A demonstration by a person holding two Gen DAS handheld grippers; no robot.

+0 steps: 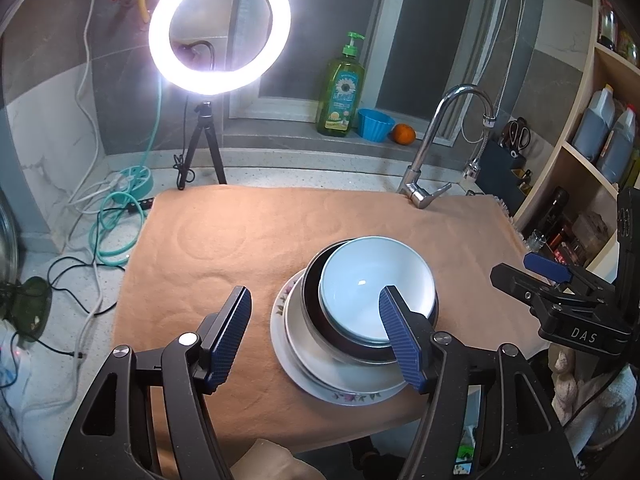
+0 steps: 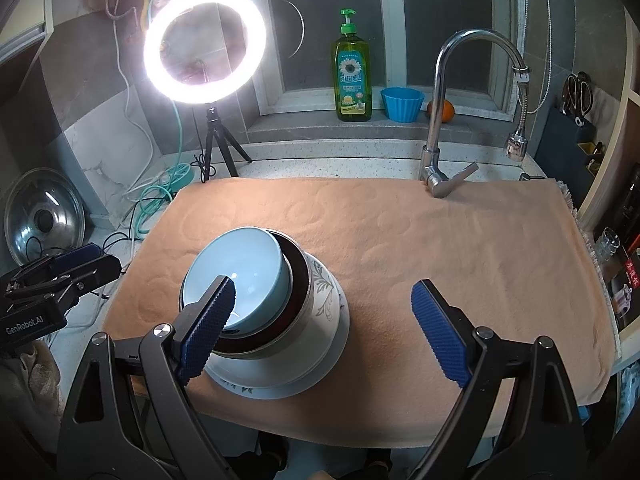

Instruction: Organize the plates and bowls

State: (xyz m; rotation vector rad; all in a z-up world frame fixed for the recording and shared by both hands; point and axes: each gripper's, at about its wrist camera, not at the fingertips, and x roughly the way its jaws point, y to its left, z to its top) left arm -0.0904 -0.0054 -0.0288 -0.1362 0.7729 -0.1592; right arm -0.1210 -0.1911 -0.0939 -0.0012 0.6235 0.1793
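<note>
left gripper: black two-finger gripper with blue ribbed pads point(image 1: 316, 336), jaws wide apart, holding nothing; its right pad overlaps the stack in view, contact cannot be told
stack: one pile near the front edge of the towel, left of centre in the right wrist view
counts: 1 pale blue ceramic bowl point(image 1: 376, 288) on top, tilted; 1 dark-lined bowl with metal outer wall point(image 1: 316, 320) under it; 1 plain white plate point(image 1: 320, 364); 1 white plate with floral rim point(image 1: 352, 396) at the bottom
right gripper: same make, blue pads point(image 2: 324, 320), jaws spread wide, empty; the bare towel lies between them, the stack is at its left pad
towel: one peach terry towel point(image 1: 224, 240) over the counter, ring marks pressed in
left view only: shelf jugs of dark liquid point(image 1: 600, 128) far right, right gripper's body marked DAS
right view only: steel pot lid point(image 2: 44, 220) leaning far left, floral pattern on a white wall low in the stack
around, left to right: lit ring light on black tripod point(image 1: 219, 28), teal hose and cables point(image 1: 116, 224), green dish soap pump bottle point(image 1: 340, 92), blue fluted cup point(image 1: 375, 124), orange fruit point(image 1: 404, 134), chrome tap point(image 1: 436, 148)
in the way: the tap hides part of the orange in the right view; pads cover part of the blue bowl in both views
</note>
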